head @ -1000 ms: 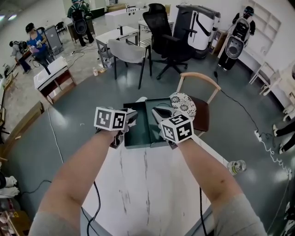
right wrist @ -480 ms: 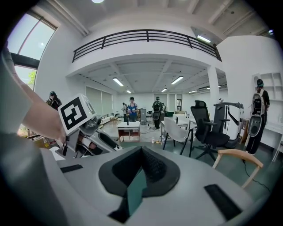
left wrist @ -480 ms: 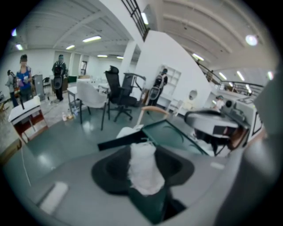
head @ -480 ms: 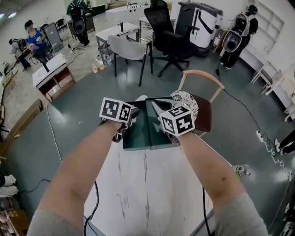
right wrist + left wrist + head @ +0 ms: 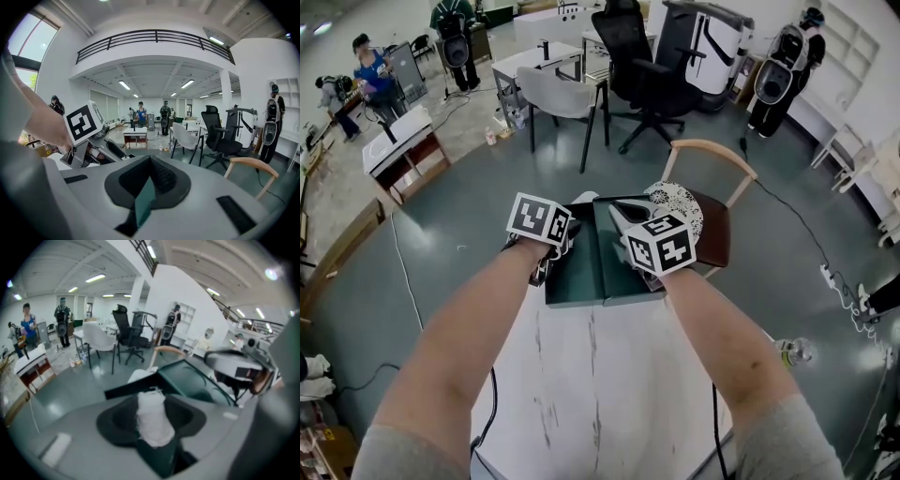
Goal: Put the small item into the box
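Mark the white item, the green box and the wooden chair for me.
white item (image 5: 152,420): left gripper view, middle of the wad between the jaws.
box (image 5: 581,267): head view, green surface between the grippers.
chair (image 5: 710,145): head view, top of the curved wooden backrest.

Grey short sleeves (image 5: 398,457); forearms bare. A white cube (image 5: 539,220) with black square markers tops each wrist. Thin black cables (image 5: 495,398) hang off the white table's (image 5: 600,394) left and right edges.

Dark green box (image 5: 581,294) on white marbled table (image 5: 600,394)
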`<state>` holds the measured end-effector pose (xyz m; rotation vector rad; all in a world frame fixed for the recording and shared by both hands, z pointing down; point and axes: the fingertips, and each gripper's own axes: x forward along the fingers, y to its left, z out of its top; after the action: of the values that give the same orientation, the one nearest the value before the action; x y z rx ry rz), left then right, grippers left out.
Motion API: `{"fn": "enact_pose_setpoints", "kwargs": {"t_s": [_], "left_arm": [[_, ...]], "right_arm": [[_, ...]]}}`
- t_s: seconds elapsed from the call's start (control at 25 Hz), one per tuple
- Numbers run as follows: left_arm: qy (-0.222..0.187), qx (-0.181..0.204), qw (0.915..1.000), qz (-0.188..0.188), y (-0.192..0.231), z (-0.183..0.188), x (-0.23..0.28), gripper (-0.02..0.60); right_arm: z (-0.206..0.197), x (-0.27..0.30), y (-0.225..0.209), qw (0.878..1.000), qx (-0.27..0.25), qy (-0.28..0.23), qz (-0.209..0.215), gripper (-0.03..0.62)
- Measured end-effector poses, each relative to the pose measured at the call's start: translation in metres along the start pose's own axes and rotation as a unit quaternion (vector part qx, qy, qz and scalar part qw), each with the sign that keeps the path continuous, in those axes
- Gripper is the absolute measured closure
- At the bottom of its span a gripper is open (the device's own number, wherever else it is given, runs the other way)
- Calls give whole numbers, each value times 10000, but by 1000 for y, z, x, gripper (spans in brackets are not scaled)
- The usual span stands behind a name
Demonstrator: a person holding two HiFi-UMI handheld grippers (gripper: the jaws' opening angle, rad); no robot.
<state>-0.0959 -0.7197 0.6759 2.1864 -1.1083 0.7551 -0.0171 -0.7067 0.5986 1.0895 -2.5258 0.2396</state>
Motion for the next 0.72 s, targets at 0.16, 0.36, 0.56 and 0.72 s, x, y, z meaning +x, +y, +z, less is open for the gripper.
{"fn": "enact_pose_setpoints", "kwargs": {"t_s": [0.16,0.36,0.56,0.72], "left_arm": [[142,116,9998,80,2,-4,9,394],[326,254,9989,206,6,-5,14,394],[468,403,9977,267,4,-6,17,393],[487,473,9972,302,4,-6,18,393]], "right_arm": [[-4,2,-3,10000,-15,19,-11,586],[-1,4,-6,10000,-33,13,-14,586],[0,5,-8,10000,-6,1,-25,586],[1,6,-7,10000,-8,-6,-23,586]]}}
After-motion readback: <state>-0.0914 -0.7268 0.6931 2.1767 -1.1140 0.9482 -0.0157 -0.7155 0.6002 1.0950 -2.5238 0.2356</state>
